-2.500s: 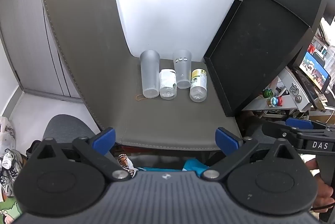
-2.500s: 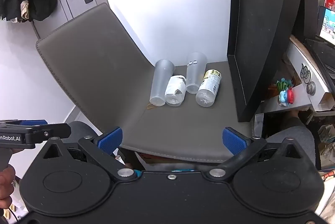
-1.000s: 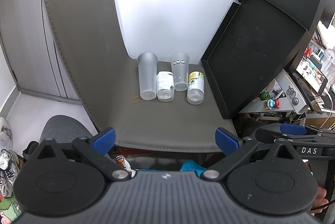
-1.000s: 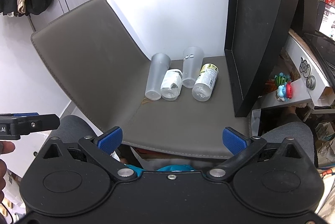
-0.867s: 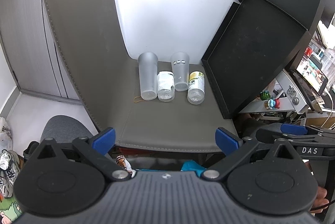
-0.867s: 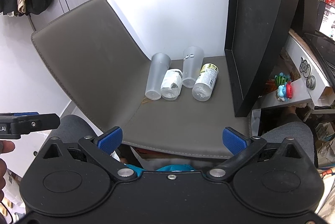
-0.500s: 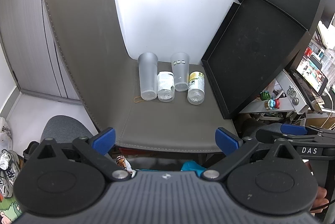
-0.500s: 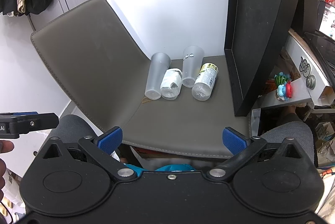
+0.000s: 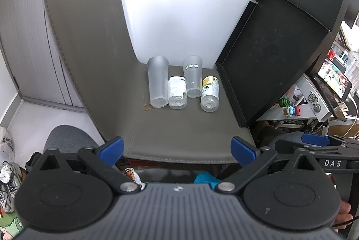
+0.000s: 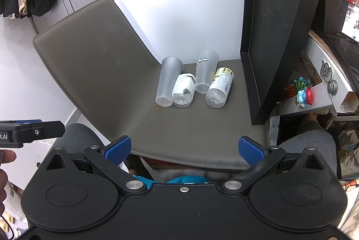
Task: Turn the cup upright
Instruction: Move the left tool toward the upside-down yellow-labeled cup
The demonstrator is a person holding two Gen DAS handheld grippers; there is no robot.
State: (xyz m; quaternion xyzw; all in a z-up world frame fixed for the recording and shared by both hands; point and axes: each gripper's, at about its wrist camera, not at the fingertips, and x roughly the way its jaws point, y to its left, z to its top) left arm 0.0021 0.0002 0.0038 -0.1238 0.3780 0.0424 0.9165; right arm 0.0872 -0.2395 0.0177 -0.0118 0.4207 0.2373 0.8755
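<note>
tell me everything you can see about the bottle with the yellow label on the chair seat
The yellow-label bottle is clear plastic and lies on its side on the grey chair seat, its ridged base toward the cameras. A yellow and white printed label wraps its far half. No liquid shows inside. It is the rightmost of four items, beside a frosted cup, between that cup and the black tray. Whether it touches the cup is unclear. Neither gripper is near it.

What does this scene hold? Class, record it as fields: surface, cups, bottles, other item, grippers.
surface: grey chair seat
cups: frosted cup and printed cup, both lying down
bottles: torn-label bottle between the cups; yellow-label bottle rightmost, both lying
other item: rubber band
grippers: left gripper and right gripper open, holding nothing
</note>
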